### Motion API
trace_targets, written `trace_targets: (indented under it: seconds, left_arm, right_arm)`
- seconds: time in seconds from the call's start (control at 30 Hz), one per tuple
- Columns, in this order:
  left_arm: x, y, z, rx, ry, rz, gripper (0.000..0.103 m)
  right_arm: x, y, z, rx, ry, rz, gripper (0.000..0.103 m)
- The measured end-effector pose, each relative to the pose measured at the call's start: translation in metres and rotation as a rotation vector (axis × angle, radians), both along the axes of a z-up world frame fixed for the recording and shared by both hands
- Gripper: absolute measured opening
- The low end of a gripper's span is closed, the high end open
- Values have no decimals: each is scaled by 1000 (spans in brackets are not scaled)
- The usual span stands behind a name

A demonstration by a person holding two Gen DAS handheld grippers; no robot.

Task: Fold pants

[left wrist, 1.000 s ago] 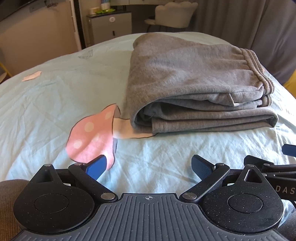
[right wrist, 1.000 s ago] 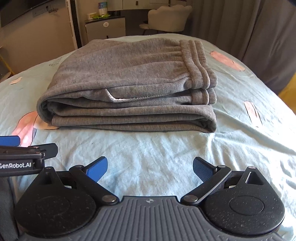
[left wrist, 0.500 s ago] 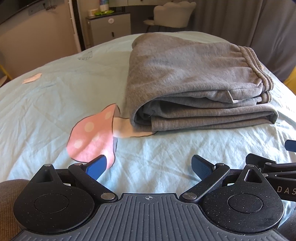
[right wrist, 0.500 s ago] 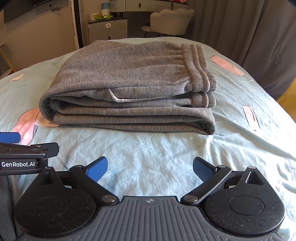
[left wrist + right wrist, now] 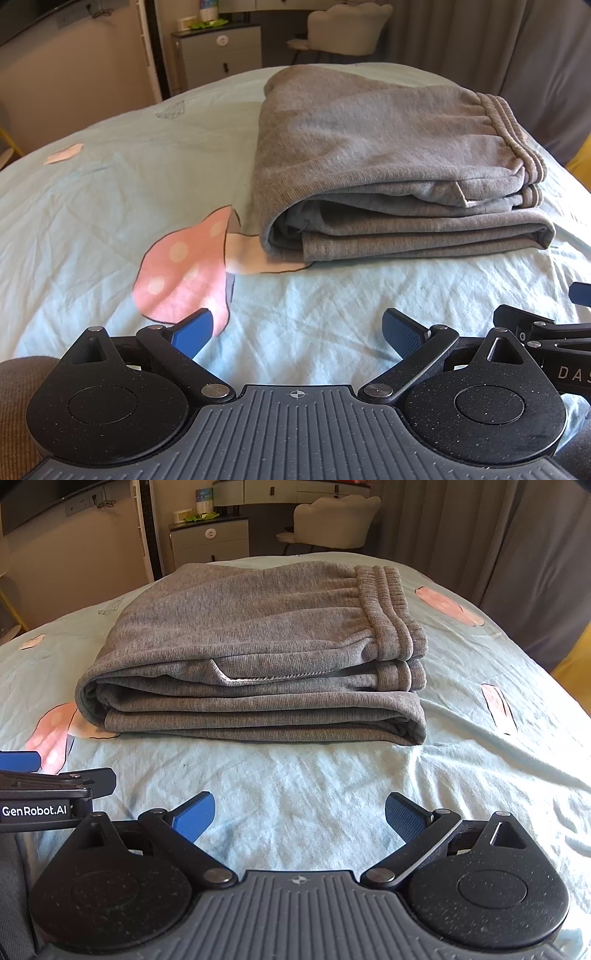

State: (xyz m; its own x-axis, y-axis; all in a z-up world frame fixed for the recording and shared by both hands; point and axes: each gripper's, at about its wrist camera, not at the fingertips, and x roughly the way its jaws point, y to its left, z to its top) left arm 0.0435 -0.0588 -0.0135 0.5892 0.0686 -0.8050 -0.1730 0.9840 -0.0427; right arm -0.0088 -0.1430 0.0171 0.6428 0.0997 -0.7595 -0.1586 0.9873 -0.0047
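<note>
— Left wrist view first: the left gripper (image 5: 297,334) has its blue-padded jaws spread wide with nothing between them, hanging over bare bed sheet. See any difference from a second ago?

— Hardly any. It has drifted back a touch, so the folded grey knit sweatpants (image 5: 391,173) sit slightly further up its view. Same with the right gripper (image 5: 300,816): jaws apart, holding nothing, and it too has eased away from the bundle over the last second.

— So neither one is touching the cloth?

— No, both are well short of it. The sweatpants (image 5: 258,657) lie as a compact stack of layers on the pale blue cotton bed sheet (image 5: 314,775), ribbed elastic waistband (image 5: 388,613) on top toward the right, rounded fold on the left. The left corner overlaps the pink spotted mushroom print (image 5: 184,273) on the sheet.

— Did the bundle itself shift?

— Not that I can tell; the layers and the small pocket edge showing along the front look the same in every picture.

— Then what do you make of it?

— I'd say the folding is done. Both grippers let go and pulling back looks like a retreat. The edges are a bit uneven at the right end, but nothing looks ready to slump.
</note>
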Motion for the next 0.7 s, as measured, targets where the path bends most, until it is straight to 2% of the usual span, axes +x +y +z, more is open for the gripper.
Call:
trace_targets:
  seconds: [0.33,0.7]
  left_arm:
    - [0,-5,1,27,-3,-22,101]
    - [0,-4,1,22,-7,-11,101]
  right_arm:
    - [-1,-1,0,5,1,-4,99]
    - [-1,0,0,2,-1,-4,99]
